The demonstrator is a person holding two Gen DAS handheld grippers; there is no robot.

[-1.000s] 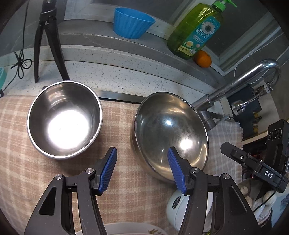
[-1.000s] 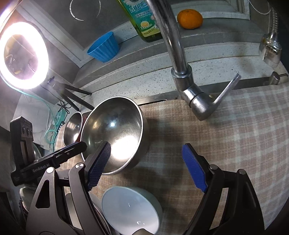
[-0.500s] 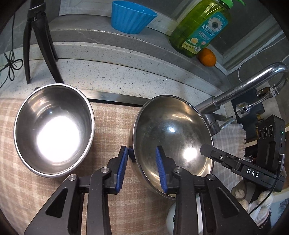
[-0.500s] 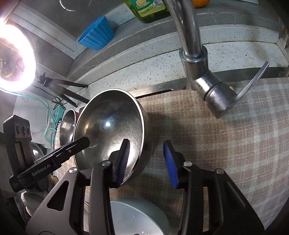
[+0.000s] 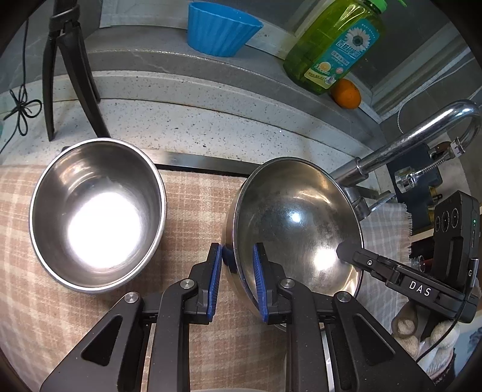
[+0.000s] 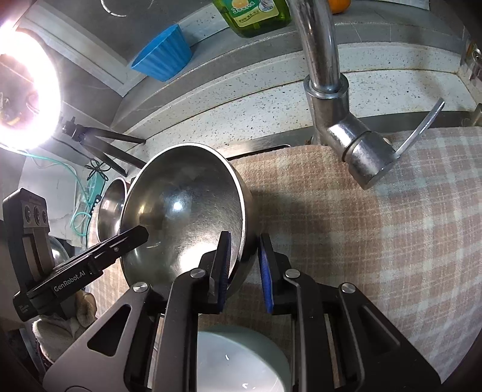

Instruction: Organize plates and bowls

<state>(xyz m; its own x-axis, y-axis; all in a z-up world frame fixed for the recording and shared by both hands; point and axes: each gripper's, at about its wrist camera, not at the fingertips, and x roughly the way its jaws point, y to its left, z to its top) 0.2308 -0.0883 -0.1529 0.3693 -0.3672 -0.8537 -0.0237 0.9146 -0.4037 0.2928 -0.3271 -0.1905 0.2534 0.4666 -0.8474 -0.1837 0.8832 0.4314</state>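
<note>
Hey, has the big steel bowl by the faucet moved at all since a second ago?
Yes. The big steel bowl has tipped up, its near rim lifting off the checked cloth, while the smaller steel bowl stays flat.

Ring-light (image 6: pixel 21 90) glare — fisheye-warped edges

Left wrist view: close above the checked cloth (image 5: pixel 186 205), angled steeply down toward 12 o'clock. Right wrist view: same tilt, close. Shared: wide steel bowl (image 5: pixel 295 223) (image 6: pixel 183 208), at 1 o'clock and 11 o'clock, faucet (image 5: pixel 400 141) (image 6: pixel 328 75), blue cup (image 5: pixel 220 28) (image 6: pixel 162 57).
</note>
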